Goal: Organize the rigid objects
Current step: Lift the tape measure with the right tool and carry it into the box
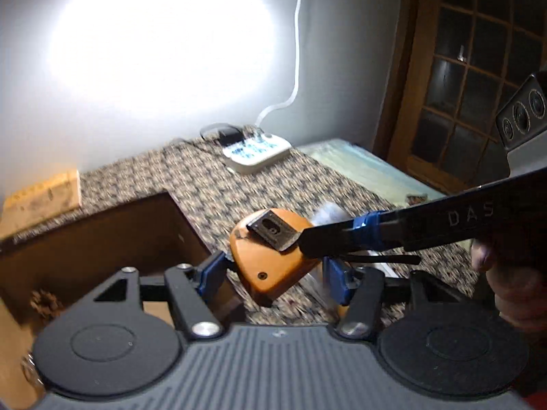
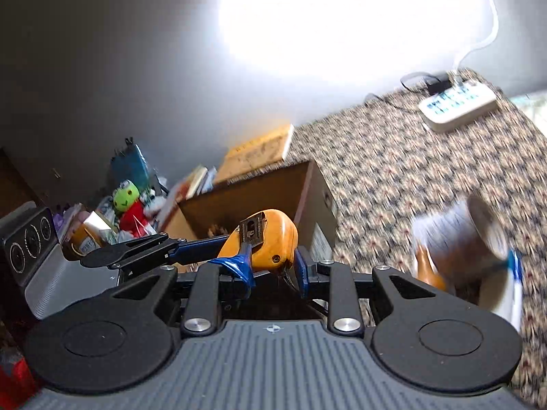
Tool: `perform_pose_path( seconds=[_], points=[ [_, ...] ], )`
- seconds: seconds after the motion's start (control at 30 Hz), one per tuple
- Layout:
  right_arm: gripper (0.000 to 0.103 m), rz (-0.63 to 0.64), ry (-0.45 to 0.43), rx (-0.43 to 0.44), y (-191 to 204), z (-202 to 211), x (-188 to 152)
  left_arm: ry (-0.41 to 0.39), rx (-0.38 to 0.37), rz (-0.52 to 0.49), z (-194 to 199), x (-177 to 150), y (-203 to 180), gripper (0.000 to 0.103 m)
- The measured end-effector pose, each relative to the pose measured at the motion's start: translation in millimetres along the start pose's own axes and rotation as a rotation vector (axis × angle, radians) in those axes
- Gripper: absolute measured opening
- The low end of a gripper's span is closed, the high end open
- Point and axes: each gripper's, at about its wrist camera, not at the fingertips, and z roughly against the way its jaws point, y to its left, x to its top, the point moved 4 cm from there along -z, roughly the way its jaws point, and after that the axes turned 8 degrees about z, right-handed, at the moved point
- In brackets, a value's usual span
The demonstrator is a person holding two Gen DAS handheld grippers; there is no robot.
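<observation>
Patterned worktop (image 1: 259, 191) fills the middle band of the left wrist view, with an open brown box (image 1: 102, 239) at centre left and a white power strip (image 1: 254, 153) toward upper centre. Orange wooden object (image 1: 273, 266), a rounded body with a dark metal plate (image 1: 271, 229) on its upper face, is held in the air at lower centre, above the worktop and just right of the box. Judged rigid, smooth and moderately light; the curved lacquer-like sides look liable to slip, so the flatter flanks below the plate appear the safest hold.

Left hand-held gripper (image 1: 277, 270), lower centre, has its blue pads (image 1: 210, 270) pressed on either side of the object. Right hand-held gripper (image 2: 273, 266), lower centre of the right wrist view, likewise pinches the same object (image 2: 270, 239) between its blue pads, entering the left view from the right edge. Both tools thus grip one body at once, apparently a hand-over near the box. A blurred white cup (image 2: 478, 239) sits at right
</observation>
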Motion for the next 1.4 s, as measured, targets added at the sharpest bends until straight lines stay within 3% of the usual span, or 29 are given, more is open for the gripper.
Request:
perform_pose_path(
  seconds=[0.13,0.27,0.47,0.67,1.0,1.1,1.4],
  points=[
    [0.009,0.038,-0.011,0.057,11.5,-38.2,31.5,-0.032,0.055,0.004,4.5,25.5,39.8,0.059],
    [0.009,0.069,0.040,0.116,23.1,-88.6,45.7,0.007,0.110,0.016,0.2,34.4,88.0,0.059],
    [0.009,0.024,0.172,0.177,25.8,-174.4,46.5,0.152,0.165,0.076,-30.6,33.3,165.3,0.059],
    [0.009,0.009,0.326,0.152,24.0,-242.5,32.8,0.327,0.176,0.153,-73.1,14.2,217.4,0.059],
    [0.005,0.032,0.512,0.058,39.9,-298.0,19.4,0.484,0.268,0.172,-104.4,-14.1,253.3,0.058],
    [0.004,-0.028,0.517,0.109,45.7,-306.0,17.8,0.526,0.276,0.173,-107.6,-19.6,259.0,0.051],
    [0.005,-0.002,0.483,0.102,58.0,-305.4,26.5,0.508,0.319,0.171,-95.7,-12.9,262.1,0.052]
  ],
)
